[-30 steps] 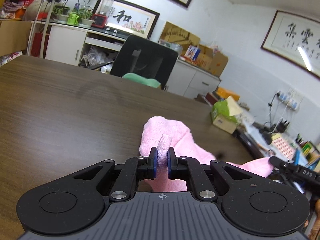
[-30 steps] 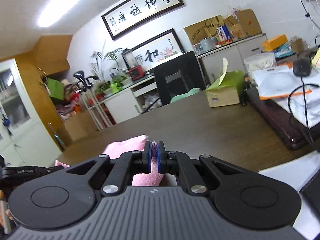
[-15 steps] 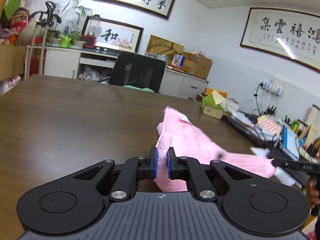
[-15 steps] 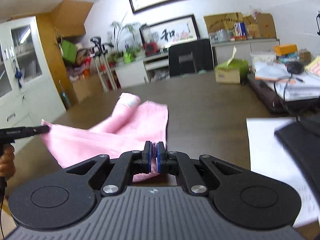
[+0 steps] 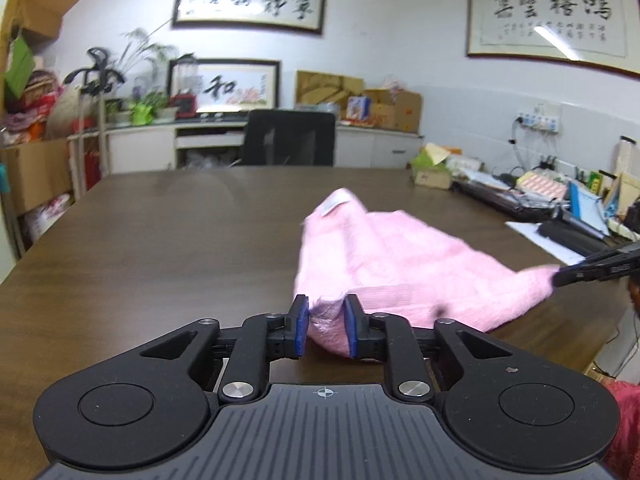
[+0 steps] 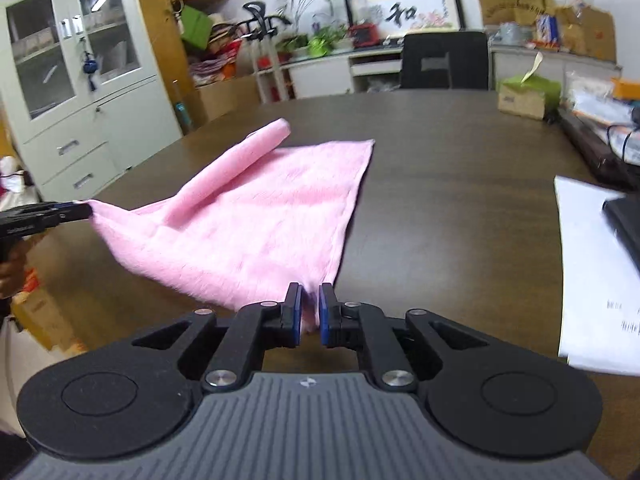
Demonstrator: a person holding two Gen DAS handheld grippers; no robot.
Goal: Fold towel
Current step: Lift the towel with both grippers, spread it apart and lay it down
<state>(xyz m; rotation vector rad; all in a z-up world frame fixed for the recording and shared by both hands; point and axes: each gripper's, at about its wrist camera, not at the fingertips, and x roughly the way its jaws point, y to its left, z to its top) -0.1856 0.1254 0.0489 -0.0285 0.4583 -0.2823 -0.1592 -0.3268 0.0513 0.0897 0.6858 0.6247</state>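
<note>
A pink towel (image 5: 392,264) lies spread on the dark wooden table (image 5: 160,240), its far left corner rolled over. It also shows in the right wrist view (image 6: 256,224). My left gripper (image 5: 326,320) has its jaws parted, with a near towel corner loose between the pads. My right gripper (image 6: 310,308) has its jaws slightly parted around the other near corner. Each gripper shows in the other's view at the towel's edge: the right one (image 5: 592,268), the left one (image 6: 44,216).
White papers (image 6: 592,272) and a dark flat object (image 6: 628,220) lie on the table to the right. A tissue box (image 6: 524,96) stands at the far right. A black office chair (image 5: 290,142) stands behind the table. Cabinets (image 6: 80,92) line the left.
The towel has been pulled toward me and laid flat on the table. Both grippers' jaws, shut on the corners before, have parted.
</note>
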